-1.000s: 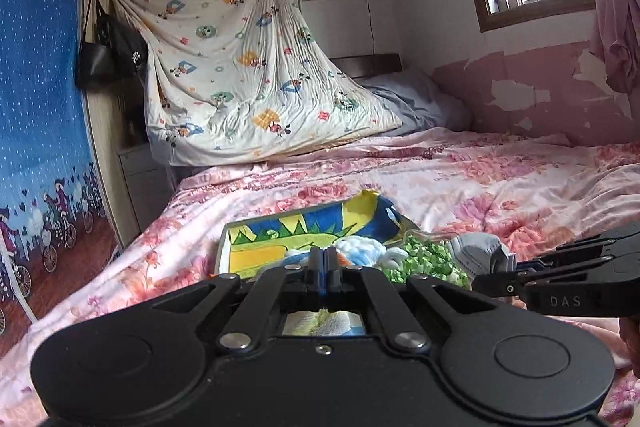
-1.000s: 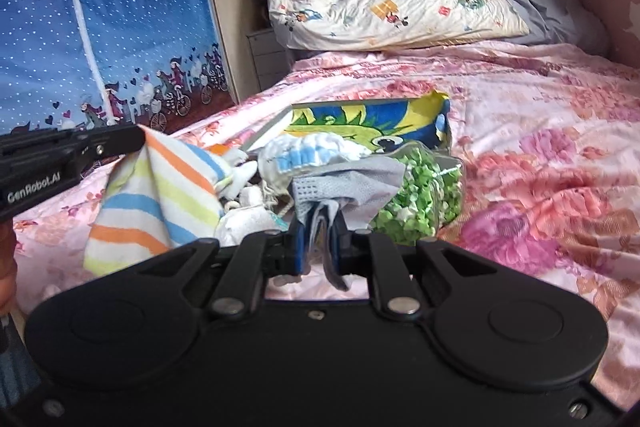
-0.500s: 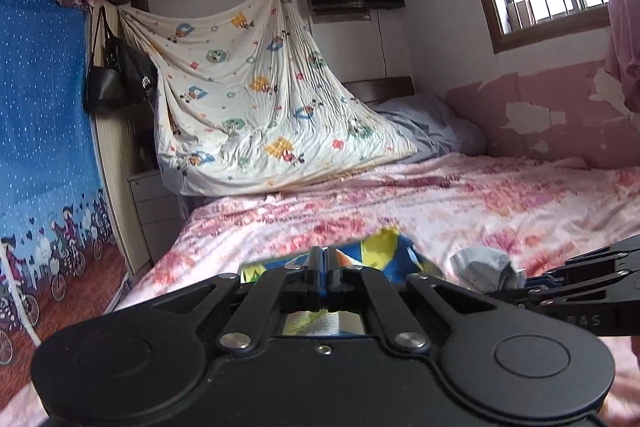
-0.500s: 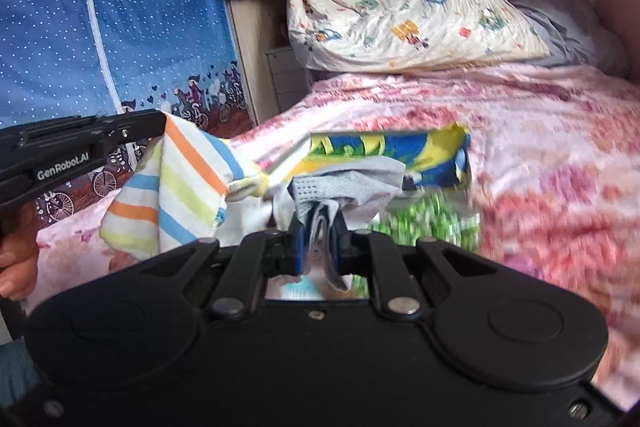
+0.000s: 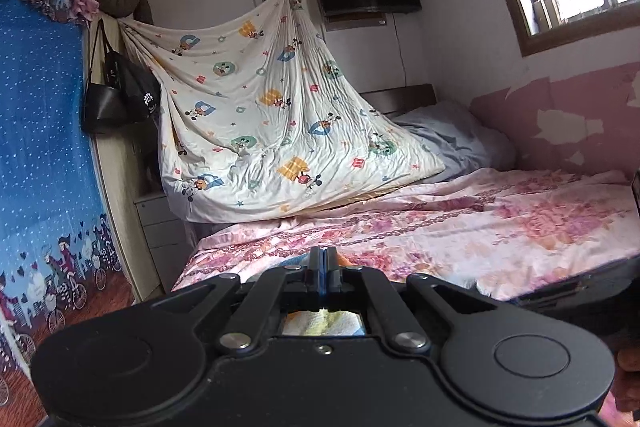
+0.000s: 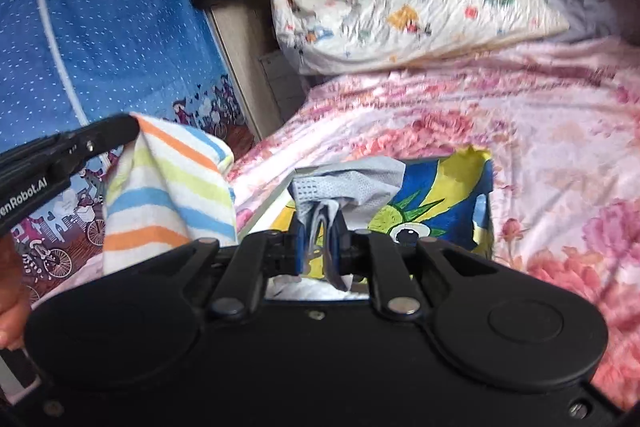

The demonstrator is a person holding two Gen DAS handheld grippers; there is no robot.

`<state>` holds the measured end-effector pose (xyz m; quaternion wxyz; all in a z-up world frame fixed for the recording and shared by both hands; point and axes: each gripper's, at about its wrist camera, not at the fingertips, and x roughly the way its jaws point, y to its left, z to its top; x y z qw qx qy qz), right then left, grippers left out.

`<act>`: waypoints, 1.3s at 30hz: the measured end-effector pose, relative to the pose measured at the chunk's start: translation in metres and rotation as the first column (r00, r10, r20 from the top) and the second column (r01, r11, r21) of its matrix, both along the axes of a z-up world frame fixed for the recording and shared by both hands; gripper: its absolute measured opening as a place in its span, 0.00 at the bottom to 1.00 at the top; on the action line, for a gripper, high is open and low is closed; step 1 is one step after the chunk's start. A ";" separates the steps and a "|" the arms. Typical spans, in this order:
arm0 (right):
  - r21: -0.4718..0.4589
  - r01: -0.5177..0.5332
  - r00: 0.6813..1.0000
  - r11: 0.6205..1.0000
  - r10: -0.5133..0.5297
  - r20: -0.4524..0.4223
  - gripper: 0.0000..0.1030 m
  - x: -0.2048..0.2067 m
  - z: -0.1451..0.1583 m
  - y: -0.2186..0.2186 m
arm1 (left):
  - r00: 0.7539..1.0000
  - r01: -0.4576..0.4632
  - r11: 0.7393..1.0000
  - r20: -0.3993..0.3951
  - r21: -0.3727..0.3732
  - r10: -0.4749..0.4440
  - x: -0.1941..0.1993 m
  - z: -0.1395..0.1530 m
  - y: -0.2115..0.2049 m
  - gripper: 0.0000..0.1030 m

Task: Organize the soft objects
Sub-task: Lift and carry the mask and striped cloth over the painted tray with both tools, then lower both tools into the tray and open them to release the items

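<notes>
My left gripper (image 5: 323, 259) is shut on a striped towel; in the left wrist view only a strip of the towel (image 5: 320, 321) shows behind the closed fingers. In the right wrist view the left gripper (image 6: 134, 125) holds the striped towel (image 6: 168, 195) hanging in the air at the left. My right gripper (image 6: 318, 227) is shut on a grey mesh cloth (image 6: 348, 179), lifted above a blue and yellow cartoon-print box (image 6: 440, 203) on the bed.
A pink floral bedspread (image 5: 460, 223) covers the bed. A cartoon sheet (image 5: 272, 131) hangs at the head, with a grey pillow (image 5: 456, 143) beside it. A blue curtain (image 6: 100, 39) and black bags (image 5: 116, 95) are at the left.
Both grippers have risen and tilted up with their cloths. The pile of soft items in the box has dropped out of view below.
</notes>
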<state>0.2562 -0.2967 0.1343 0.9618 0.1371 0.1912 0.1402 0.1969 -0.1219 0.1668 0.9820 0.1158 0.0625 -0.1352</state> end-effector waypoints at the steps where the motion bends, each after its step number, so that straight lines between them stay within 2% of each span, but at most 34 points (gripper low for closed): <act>1: 0.008 0.001 1.000 1.000 -0.001 -0.015 0.07 0.004 -0.006 0.000 | 1.000 -0.005 1.000 -0.002 -0.003 0.005 0.014 0.000 -0.004 0.00; 6: 0.060 0.020 0.991 0.998 -0.012 -0.131 0.07 0.050 -0.032 -0.008 | 0.998 -0.033 0.999 -0.046 -0.039 0.031 0.075 -0.015 -0.020 0.00; 10: 0.041 0.032 0.977 0.999 -0.023 -0.212 0.08 0.072 -0.052 -0.007 | 0.988 -0.062 0.996 -0.146 -0.067 0.052 0.119 -0.047 -0.032 0.00; 14: -0.012 0.040 0.962 0.999 -0.042 -0.269 0.10 0.103 -0.063 -0.004 | 0.959 -0.102 0.991 -0.273 -0.081 0.076 0.155 -0.079 -0.041 0.00; 19: -0.048 0.037 0.944 0.998 -0.051 -0.326 0.22 0.121 -0.067 -0.002 | 0.913 -0.128 0.985 -0.401 -0.113 0.073 0.170 -0.111 -0.033 0.00; 22: -0.066 0.050 0.940 0.997 -0.070 -0.334 0.23 0.119 -0.067 0.001 | 0.886 -0.139 0.984 -0.459 -0.113 0.072 0.173 -0.120 -0.028 0.00; 24: -0.064 0.055 0.939 0.996 -0.074 -0.337 0.29 0.121 -0.066 0.000 | 0.877 -0.146 0.984 -0.473 -0.098 0.084 0.171 -0.124 -0.023 0.02; 25: -0.068 0.057 0.939 0.996 -0.076 -0.336 0.36 0.119 -0.062 -0.002 | 0.874 -0.153 0.984 -0.477 -0.089 0.093 0.170 -0.124 -0.021 0.03; 26: -0.072 0.058 0.940 0.996 -0.079 -0.333 0.41 0.123 -0.061 -0.005 | 0.870 -0.157 0.984 -0.484 -0.087 0.096 0.169 -0.123 -0.019 0.06; 28: -0.081 0.062 0.939 0.995 -0.086 -0.333 0.45 0.127 -0.061 -0.009 | 0.863 -0.165 0.982 -0.495 -0.094 0.098 0.167 -0.122 -0.015 0.13; 31: -0.099 0.069 0.938 0.993 -0.099 -0.331 0.53 0.124 -0.054 -0.009 | 0.868 -0.170 0.980 -0.486 -0.101 0.101 0.159 -0.114 -0.009 0.18; 34: -0.118 0.082 0.943 0.990 -0.116 -0.312 0.65 0.112 -0.044 -0.011 | 0.879 -0.179 0.977 -0.464 -0.115 0.107 0.145 -0.106 -0.003 0.33; 36: -0.135 0.086 0.950 0.987 -0.122 -0.288 0.68 0.101 -0.037 -0.010 | 0.892 -0.197 0.970 -0.437 -0.139 0.119 0.131 -0.101 0.003 0.51; 39: -0.127 0.095 0.961 0.987 -0.124 -0.248 0.73 0.079 -0.026 -0.010 | 0.912 -0.206 0.963 -0.391 -0.171 0.126 0.108 -0.095 0.011 0.62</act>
